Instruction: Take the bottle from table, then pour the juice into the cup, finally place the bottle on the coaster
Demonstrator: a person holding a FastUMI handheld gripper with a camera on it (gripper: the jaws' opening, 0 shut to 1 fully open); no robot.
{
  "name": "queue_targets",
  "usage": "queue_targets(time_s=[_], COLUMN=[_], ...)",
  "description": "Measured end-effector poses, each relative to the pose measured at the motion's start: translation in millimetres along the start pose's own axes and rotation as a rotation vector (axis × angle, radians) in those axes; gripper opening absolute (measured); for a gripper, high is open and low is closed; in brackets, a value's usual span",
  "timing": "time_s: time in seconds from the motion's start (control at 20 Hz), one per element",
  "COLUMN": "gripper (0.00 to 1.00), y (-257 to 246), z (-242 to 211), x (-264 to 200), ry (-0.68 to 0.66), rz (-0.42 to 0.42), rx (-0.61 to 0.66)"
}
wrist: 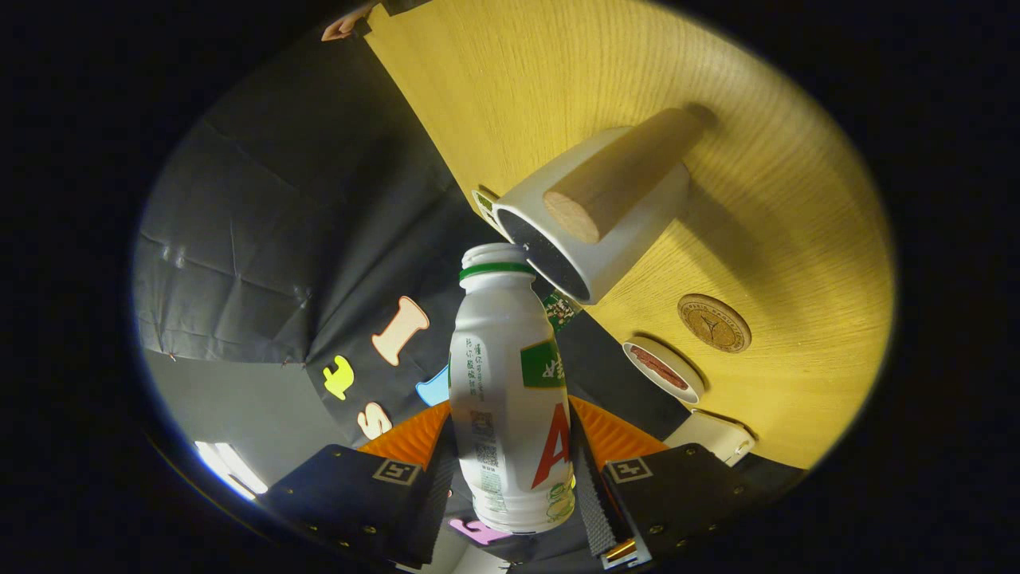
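I see the jaws clamped on the bottle (510, 399), one finger (434, 486) pressing each side of its lower body. Bottle is white, green neck ring, cap off, label has a green patch and a big red "A"; the small print and QR code are too small to read. View is rolled hard, so the tabletop (797, 239) runs diagonally. Bottle mouth sits just beside the rim of the cup (629, 239), white with a wooden handle. Round cork coaster (714, 323) lies beyond, near a small round dish (663, 369).
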State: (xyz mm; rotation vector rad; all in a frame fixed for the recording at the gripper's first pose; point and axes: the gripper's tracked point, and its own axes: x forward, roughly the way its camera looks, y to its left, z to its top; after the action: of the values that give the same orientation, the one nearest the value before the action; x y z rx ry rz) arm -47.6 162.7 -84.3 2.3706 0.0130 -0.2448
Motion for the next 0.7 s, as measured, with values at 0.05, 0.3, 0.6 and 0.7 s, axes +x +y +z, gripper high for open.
queue_targets(time_s=[0.05, 0.3, 0.6, 0.7], gripper=[0.70, 0.70, 0.70, 0.69], y=[0.5, -5.7, -19.3, -21.1], z=[-1.6, -4.3, -12.6, -13.5], x=[1.2, 0.8, 3.0, 4.3], ry=[-0.005, -0.005, 0.023, 0.033], rz=[0.001, -0.004, -0.030, -0.034], rx=[0.011, 0.012, -0.141, -0.280])
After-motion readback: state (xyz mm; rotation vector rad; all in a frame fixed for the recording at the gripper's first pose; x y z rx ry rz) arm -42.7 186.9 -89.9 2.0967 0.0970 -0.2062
